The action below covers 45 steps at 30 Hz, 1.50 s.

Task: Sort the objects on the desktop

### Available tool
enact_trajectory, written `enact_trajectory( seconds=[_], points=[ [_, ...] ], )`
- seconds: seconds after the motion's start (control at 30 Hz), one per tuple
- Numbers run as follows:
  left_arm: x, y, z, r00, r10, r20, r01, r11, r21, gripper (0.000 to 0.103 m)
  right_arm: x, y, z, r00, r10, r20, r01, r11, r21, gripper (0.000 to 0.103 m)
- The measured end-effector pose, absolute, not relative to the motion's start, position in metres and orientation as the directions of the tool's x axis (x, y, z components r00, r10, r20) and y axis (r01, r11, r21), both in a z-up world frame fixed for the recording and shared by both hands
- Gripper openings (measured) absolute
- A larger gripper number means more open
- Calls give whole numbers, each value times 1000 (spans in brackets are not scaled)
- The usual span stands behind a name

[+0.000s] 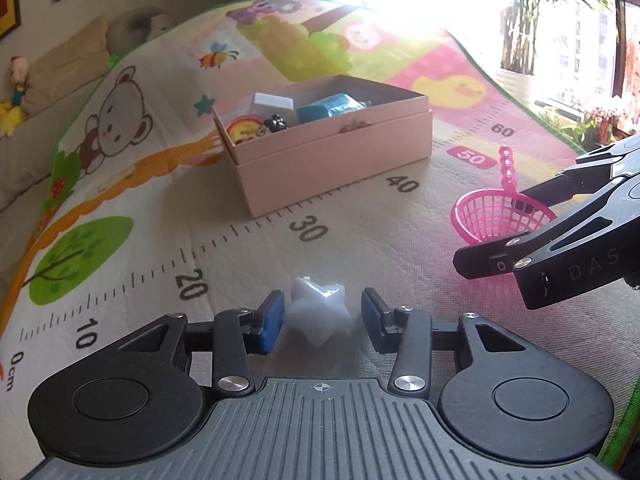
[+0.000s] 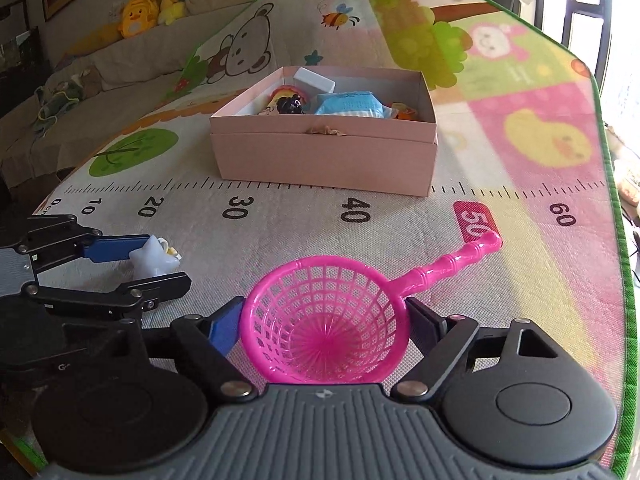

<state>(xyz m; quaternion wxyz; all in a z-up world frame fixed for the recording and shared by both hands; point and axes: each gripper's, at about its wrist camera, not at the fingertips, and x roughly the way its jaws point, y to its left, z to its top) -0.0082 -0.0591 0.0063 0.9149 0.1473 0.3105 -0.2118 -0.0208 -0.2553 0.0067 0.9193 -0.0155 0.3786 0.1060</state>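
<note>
A pale white star-shaped toy [image 1: 319, 312] lies on the play mat between the open fingers of my left gripper [image 1: 322, 322]; small gaps show on both sides. It also shows in the right wrist view [image 2: 156, 261], with the left gripper [image 2: 164, 262] around it. A pink plastic sieve basket [image 2: 324, 320] with a handle [image 2: 456, 262] lies between the open fingers of my right gripper [image 2: 325, 326], the pads at its rim. The sieve [image 1: 494, 216] and right gripper [image 1: 496, 232] show in the left wrist view. A pink cardboard box [image 2: 326, 160] holds several small items.
The box [image 1: 340, 160] stands on the patterned play mat [image 2: 280, 216] past the printed ruler. A sofa with plush toys [image 2: 140, 16] lies behind the mat. A potted plant [image 1: 520, 40] stands by the bright window. The mat's green edge [image 2: 624, 280] runs on the right.
</note>
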Motion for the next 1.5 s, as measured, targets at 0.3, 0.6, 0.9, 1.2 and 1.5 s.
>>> enact_trajectory(
  seconds=[0.3,0.6,0.9,1.2,1.5],
  points=[
    [-14,-54,16,695,-322,-643,493,864,99,40,-39,-257,23,709,183,-681,-285,958,-41,84],
    [19,-72,83,785,-373,-495,512,840,179,40,-50,-291,139,863,171,-475,-305,927,-220,83],
    [126,-111,79,821,-364,-441,456,881,123,60,-13,-284,145,866,129,-483,-314,892,-325,83],
    [100,-35,38,808,-318,-496,309,946,-103,91,75,-257,105,828,144,-542,-470,706,-530,83],
    [88,3,19,785,-331,-524,254,943,-215,95,178,-234,57,750,101,-654,-561,622,-546,83]
  ],
)
